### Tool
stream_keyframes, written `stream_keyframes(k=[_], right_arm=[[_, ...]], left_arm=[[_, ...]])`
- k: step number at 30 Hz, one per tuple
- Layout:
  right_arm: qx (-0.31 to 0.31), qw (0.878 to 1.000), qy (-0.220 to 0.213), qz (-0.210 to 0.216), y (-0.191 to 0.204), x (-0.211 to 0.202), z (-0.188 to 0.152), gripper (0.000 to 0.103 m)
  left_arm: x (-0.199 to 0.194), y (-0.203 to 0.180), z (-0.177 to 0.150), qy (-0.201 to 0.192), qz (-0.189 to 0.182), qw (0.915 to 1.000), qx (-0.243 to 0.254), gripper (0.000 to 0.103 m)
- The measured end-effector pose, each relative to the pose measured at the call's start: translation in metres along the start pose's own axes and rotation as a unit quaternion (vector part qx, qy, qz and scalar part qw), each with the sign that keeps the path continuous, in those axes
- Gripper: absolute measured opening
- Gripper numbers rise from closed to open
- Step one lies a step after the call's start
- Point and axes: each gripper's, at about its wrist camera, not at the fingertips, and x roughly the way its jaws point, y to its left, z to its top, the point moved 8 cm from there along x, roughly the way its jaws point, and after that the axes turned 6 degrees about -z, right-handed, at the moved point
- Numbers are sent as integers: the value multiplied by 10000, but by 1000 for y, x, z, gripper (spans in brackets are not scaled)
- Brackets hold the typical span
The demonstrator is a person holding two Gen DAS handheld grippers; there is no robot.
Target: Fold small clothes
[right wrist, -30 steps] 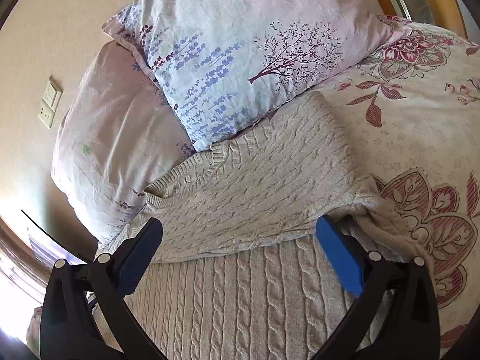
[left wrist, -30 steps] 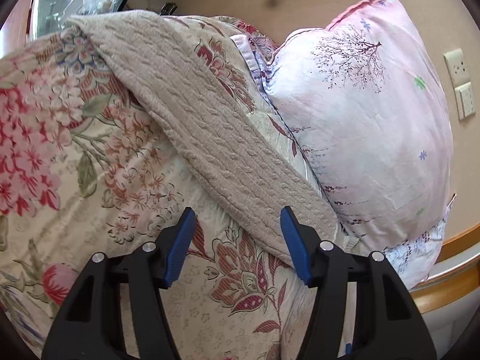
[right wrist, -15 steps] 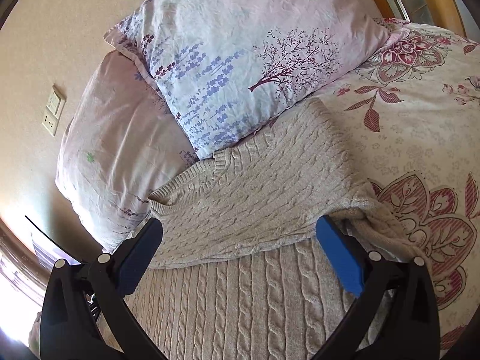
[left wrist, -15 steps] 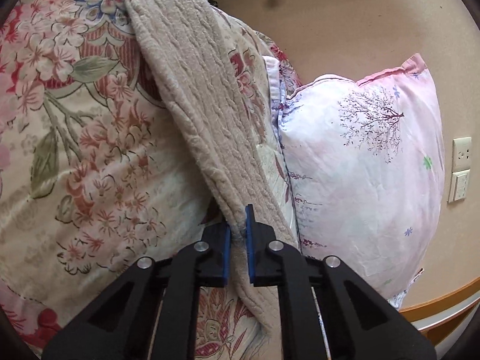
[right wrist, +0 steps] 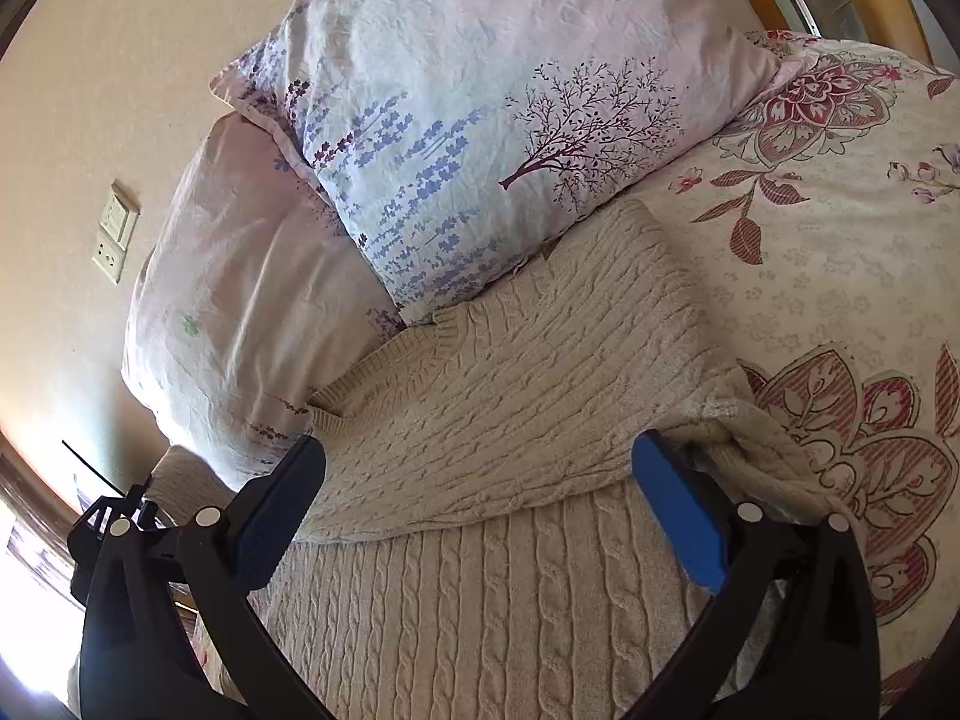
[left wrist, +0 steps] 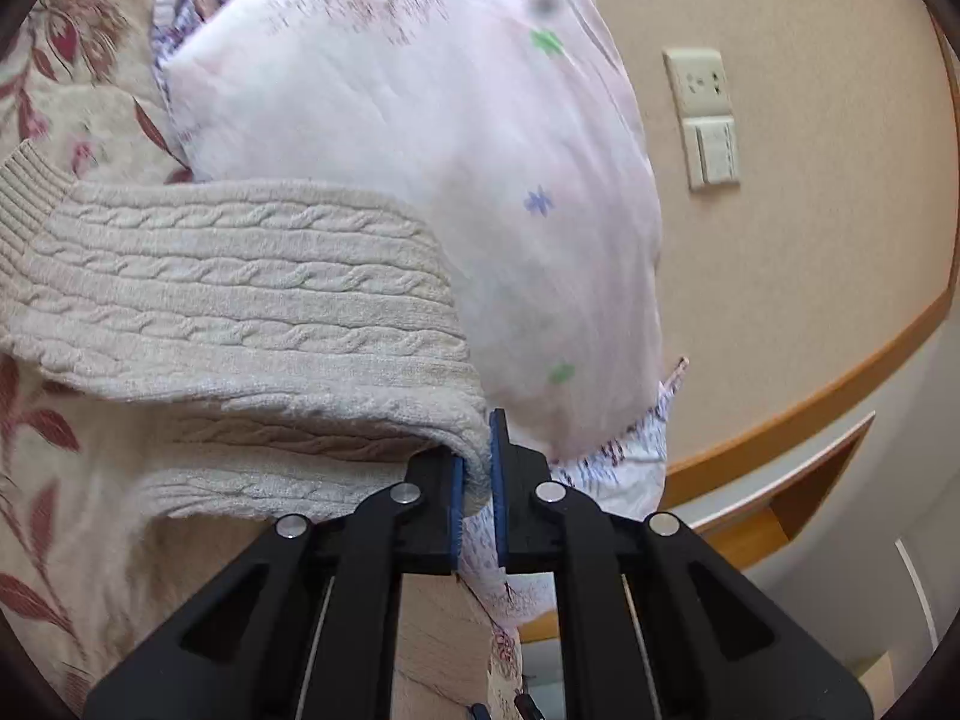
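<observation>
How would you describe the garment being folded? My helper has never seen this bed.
On the floral bedspread, just below the two pale pillows, lies a beige cable-knit sweater. It is the only plain, ribbed knit among printed fabrics, and the left gripper pinches its edge.

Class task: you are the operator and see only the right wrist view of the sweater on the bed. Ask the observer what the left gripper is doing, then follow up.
Operator: Where is the left gripper?
Observer: The left gripper is shut on an edge of the beige sweater, with knit pinched between its blue pads.
Operator: My right gripper looks open. Is it touching the sweater?
Observer: The right gripper is open, its fingers standing on either side of the folded part; contact I cannot tell.
Operator: What lies behind the left grip?
Observer: The pink pillow, directly behind the pinched edge, with a wall socket further right.
</observation>
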Motion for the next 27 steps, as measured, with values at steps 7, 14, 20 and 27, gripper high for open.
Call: stream_keyframes(k=[7, 14, 20, 27], right_arm=[[7, 10000, -12, -8, -1, 0, 0, 102], [29, 10000, -23, 0, -1, 1, 1, 102], [26, 10000, -20, 0, -1, 2, 1, 102], [36, 10000, -29, 6, -1, 1, 1, 102]], left_arm=[[61, 32, -104, 891, 487, 9948, -26, 8], [58, 63, -118, 1038, 1003, 9881, -532, 37], [18, 81, -74, 461, 1285, 9857, -993, 38], [-16, 98, -26, -364, 1345, 9770, -1617, 30]])
